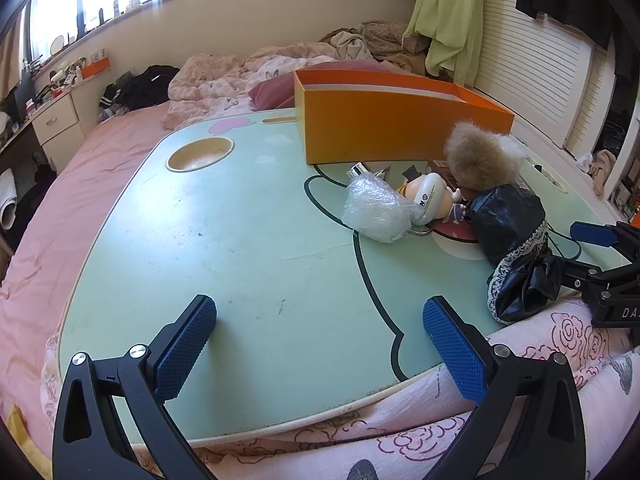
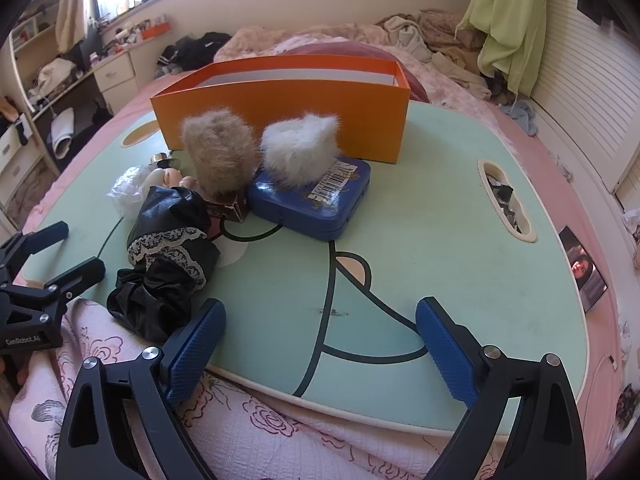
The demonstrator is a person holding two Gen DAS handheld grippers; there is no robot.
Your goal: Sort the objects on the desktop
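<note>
While both the left gripper (image 1: 320, 344) and right gripper (image 2: 320, 344) hung spread and empty at the lap table's (image 1: 240, 240) near edge, nothing appeared sorted; clutter, including the black garment (image 2: 168, 256) and blue tin (image 2: 312, 200), lay before the orange box (image 2: 288, 108). Next move likely requires closing on the garment.

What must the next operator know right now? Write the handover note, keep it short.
Left claw: open, empty, over the near edge of the green lap table.
Right claw: open, empty, at the near edge too.
Orange box stands open at the table's far side; no contents visible from here.
In front of it, unsorted: blue tin with the white fur piece on it, tan fur piece, black lace-trimmed garment, crumpled plastic wrap, small figurine.
Done: nothing visibly sorted.
Left: everything.
</note>
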